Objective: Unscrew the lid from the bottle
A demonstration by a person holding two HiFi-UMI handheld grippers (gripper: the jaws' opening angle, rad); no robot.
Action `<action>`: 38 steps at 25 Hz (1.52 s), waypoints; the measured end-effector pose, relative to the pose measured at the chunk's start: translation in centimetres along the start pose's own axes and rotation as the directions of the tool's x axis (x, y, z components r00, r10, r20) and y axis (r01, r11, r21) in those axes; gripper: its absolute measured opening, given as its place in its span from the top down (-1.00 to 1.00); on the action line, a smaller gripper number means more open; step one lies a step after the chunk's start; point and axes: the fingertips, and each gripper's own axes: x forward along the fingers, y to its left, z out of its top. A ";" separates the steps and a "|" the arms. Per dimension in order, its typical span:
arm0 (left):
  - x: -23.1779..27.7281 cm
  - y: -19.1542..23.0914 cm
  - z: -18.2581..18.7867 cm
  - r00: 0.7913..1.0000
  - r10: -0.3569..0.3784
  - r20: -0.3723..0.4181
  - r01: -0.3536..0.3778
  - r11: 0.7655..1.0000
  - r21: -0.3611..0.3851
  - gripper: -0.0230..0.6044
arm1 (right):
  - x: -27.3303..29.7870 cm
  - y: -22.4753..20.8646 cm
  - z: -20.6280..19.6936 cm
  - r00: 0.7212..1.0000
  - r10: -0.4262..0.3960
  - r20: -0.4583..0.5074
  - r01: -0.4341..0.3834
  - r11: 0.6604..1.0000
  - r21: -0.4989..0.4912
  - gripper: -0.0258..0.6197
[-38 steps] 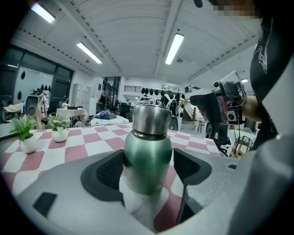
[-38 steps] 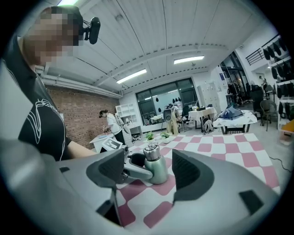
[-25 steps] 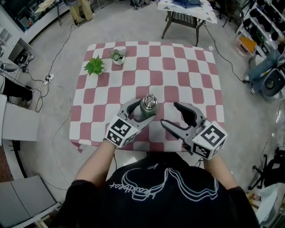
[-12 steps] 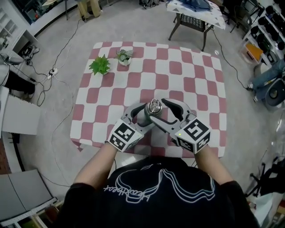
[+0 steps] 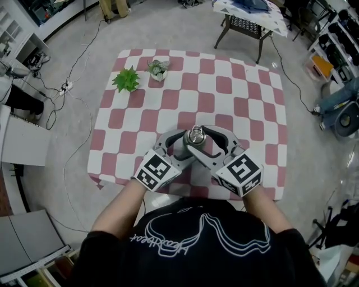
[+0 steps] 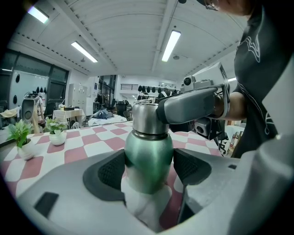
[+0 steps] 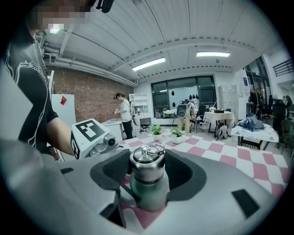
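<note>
A green metal bottle [image 5: 185,147] with a silver ringed lid [image 5: 195,133] stands upright near the front of the chequered table [image 5: 235,106]. My left gripper [image 5: 180,148] is shut on the green body [image 6: 148,160], with its pads [image 6: 110,172] against both sides. My right gripper [image 5: 197,138] comes in from the right, level with the lid [image 7: 148,161]. Its jaws are closing around the lid, and its pads [image 7: 115,170] stand close beside it without visibly pressing. The bottle's base is hidden by the grippers.
Two small potted plants [image 5: 127,80] [image 5: 157,69] stand at the table's far left corner. Beyond the table is a dark-framed side table [image 5: 247,17], and cables [image 5: 67,89] trail on the floor to the left. A person [image 7: 123,114] stands in the far background.
My right gripper moved left from open space beside the bottle to around the lid, and its jaws have narrowed. The left gripper kept its hold on the bottle body.
</note>
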 end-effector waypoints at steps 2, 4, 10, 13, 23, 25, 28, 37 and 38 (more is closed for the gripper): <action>0.0 0.0 0.1 1.000 -0.003 -0.001 0.003 1.000 0.002 -0.13 | 0.0 -0.1 -0.1 1.000 0.006 -0.005 -0.006 1.000 0.005 0.16; 0.1 0.0 0.1 1.000 -0.008 -0.002 0.008 1.000 0.006 -0.13 | -0.1 -0.2 0.0 1.000 0.015 -0.007 -0.015 1.000 0.007 0.16; 0.0 0.1 -0.1 0.998 -0.057 -0.027 0.058 0.998 0.026 -0.13 | 0.1 0.1 -0.1 0.996 0.086 -0.033 -0.087 0.996 -0.033 0.16; 0.0 0.0 -0.1 0.996 -0.085 -0.035 0.086 0.996 0.035 -0.13 | 0.2 0.2 -0.2 0.990 0.133 -0.054 -0.136 0.989 -0.057 0.16; -0.4 -0.1 -0.2 0.970 -0.235 -0.064 0.241 0.965 0.099 -0.13 | 0.4 0.9 0.0 0.935 0.331 -0.125 -0.347 0.929 -0.132 0.16; -0.5 -0.1 -0.2 0.961 -0.265 -0.076 0.272 0.956 0.113 -0.13 | 0.3 1.1 0.1 0.919 0.369 -0.140 -0.389 0.909 -0.153 0.16; -0.6 -0.1 -0.2 0.948 -0.304 -0.099 0.315 0.941 0.125 -0.13 | 0.3 1.3 0.0 0.892 0.423 -0.161 -0.448 0.877 -0.177 0.16; -0.7 -0.3 -0.2 0.914 -0.375 -0.155 0.397 0.907 0.144 -0.13 | 0.2 1.6 0.0 0.801 0.544 -0.248 -0.592 0.780 -0.201 0.16; -0.7 -0.3 -0.2 0.915 -0.374 -0.151 0.394 0.908 0.143 -0.13 | 0.3 1.6 0.0 0.799 0.547 -0.249 -0.595 0.778 -0.200 0.15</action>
